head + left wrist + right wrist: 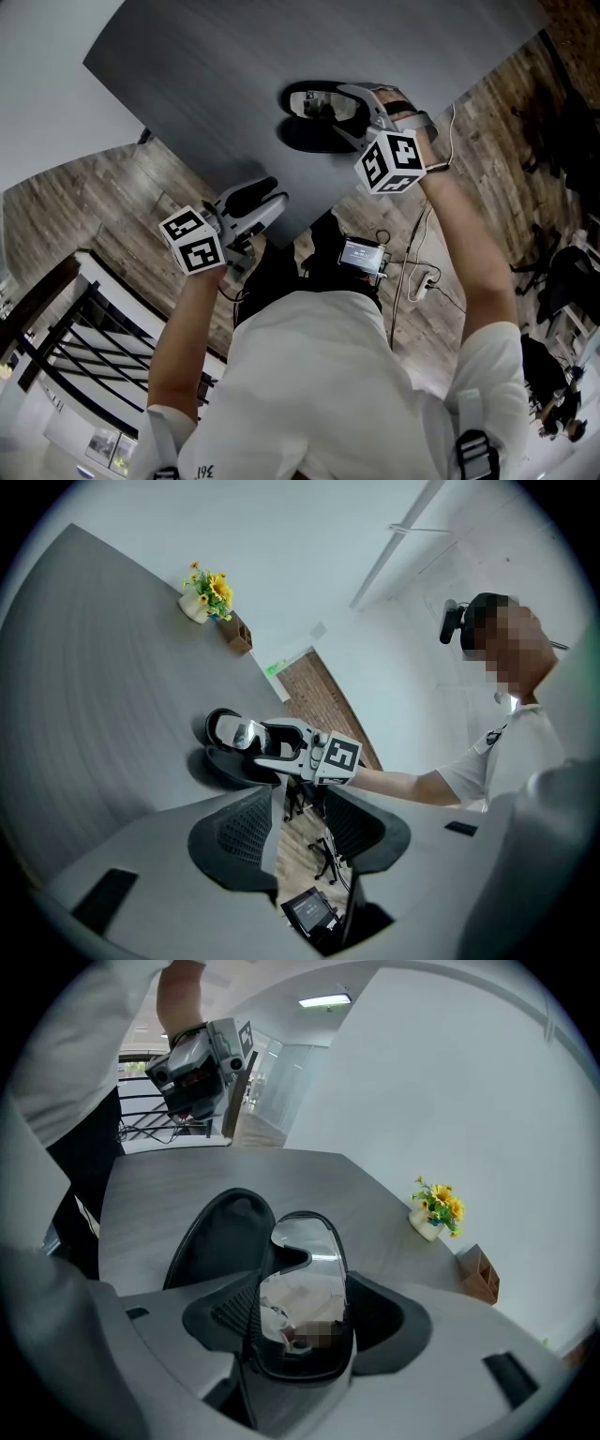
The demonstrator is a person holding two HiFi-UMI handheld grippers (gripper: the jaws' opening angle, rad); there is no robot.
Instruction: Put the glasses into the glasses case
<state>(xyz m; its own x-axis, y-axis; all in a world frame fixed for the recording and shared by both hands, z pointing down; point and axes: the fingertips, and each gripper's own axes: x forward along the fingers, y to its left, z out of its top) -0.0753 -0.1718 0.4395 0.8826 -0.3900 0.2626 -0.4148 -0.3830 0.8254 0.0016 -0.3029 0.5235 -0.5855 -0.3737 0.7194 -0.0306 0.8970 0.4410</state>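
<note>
- Right gripper view is showing the glasses (305, 1288), black-framed with a mirrored lens, at the lower middle of the frame. The right gripper (309, 1321) is clamping them between its two jaws.
- The glasses case (220, 1237), black and lying open, is showing just left of and behind the glasses in that view. In the head view the glasses are hanging over it at the upper middle of the frame. Whether the two are touching is not readable.
- The case is resting on the grey table (206, 84), which is filling the upper part of the head view.
- The left gripper (300, 832) is holding its jaws spread apart with nothing gripped. Through the gap only the wooden floor (292, 860) and a small screen device (309, 911) are showing.
- In the head view that gripper is hovering at the table's near edge, left of the middle of the frame and well apart from the case.
- A vase of yellow flowers (439, 1206) and a brown box (478, 1274) near it are standing on the table, at the right middle of the right gripper view.
</note>
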